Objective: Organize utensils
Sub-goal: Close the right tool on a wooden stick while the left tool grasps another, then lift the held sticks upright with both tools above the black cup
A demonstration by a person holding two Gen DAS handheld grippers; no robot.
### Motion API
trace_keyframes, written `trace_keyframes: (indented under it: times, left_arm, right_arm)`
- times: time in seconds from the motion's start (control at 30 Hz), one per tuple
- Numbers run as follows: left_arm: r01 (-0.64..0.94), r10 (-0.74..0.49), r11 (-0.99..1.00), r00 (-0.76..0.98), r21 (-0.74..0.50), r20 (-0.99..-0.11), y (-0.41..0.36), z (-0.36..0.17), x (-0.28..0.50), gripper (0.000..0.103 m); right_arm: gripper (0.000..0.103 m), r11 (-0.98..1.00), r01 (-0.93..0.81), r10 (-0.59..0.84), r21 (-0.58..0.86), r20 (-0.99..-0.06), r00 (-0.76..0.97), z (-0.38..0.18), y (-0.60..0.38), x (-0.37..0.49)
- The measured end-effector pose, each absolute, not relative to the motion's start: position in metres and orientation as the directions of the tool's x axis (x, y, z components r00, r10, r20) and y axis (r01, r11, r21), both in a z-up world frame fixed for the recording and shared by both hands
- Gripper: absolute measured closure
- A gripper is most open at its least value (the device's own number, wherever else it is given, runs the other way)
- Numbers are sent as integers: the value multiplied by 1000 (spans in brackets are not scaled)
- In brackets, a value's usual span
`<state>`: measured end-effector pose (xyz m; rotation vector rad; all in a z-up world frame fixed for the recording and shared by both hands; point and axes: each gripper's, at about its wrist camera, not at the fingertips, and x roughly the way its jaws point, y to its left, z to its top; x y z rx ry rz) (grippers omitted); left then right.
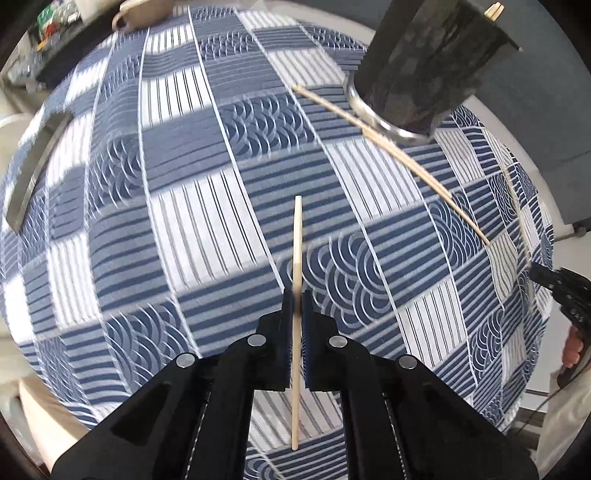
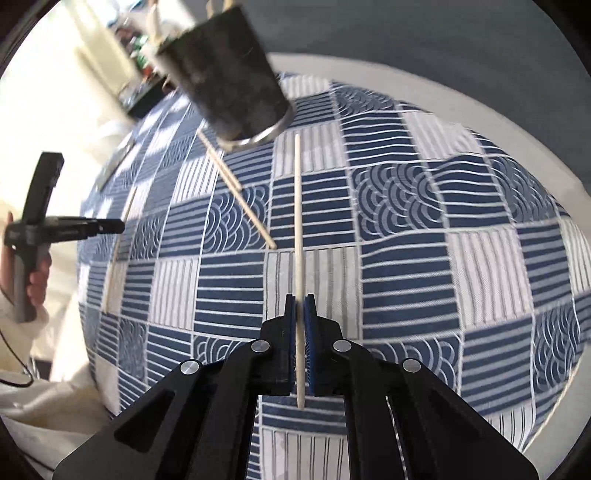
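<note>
A: Status on the sticks?

B: My left gripper (image 1: pixel 297 295) is clamped on one chopstick (image 1: pixel 297 321). Its long axis runs straight out along my fingers, one end past the tips and out over the tablecloth (image 1: pixel 207 221), the other back between the arms. My right gripper (image 2: pixel 300 301) is clamped on a second chopstick (image 2: pixel 298 258), same layout, far end pointing toward the holder (image 2: pixel 229 81).

A: Holder contents?

B: Dark cylinder with a metal base ring, standing on the cloth. Pale stick ends (image 1: pixel 494 10) poke out of its top; count unclear, blurred.

A: Anything loose?

B: A pair of chopsticks (image 1: pixel 391 147) lies flat on the cloth, one end right at the holder's base, slanting away from it. One more single stick (image 2: pixel 120 254) lies farther from the holder, near the cloth's edge.

A: Other items?

B: A cup (image 1: pixel 140 13) at the cloth's far edge, well apart from the holder.
</note>
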<state>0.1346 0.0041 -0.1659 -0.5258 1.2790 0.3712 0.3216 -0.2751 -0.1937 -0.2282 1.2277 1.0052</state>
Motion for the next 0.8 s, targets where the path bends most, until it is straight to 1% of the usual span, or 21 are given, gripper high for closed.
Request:
trace_keyframes:
  times: [0.17,0.27,0.5,0.8]
  left_arm:
    - [-486,46,867,287,-104,-957,17,-143,158,98]
    - [-466,44,877,318,-116,-947,26,-130,168,98]
    - [-420,42,896,410,-148,-911,38,-97,197,98]
    - [-349,17,917,522,-195,-853,58,-49,218,98]
  right_arm:
    - [99,650,-693,503,312,-860,84,-169,-287,328]
    - [99,683,-669,505,295,-852,140,-145,-311,336]
    - [99,748,-602,518,280,-813,266,-89,-334,343]
    - [98,754,-572,575,322,-744,339,-38,-312,344]
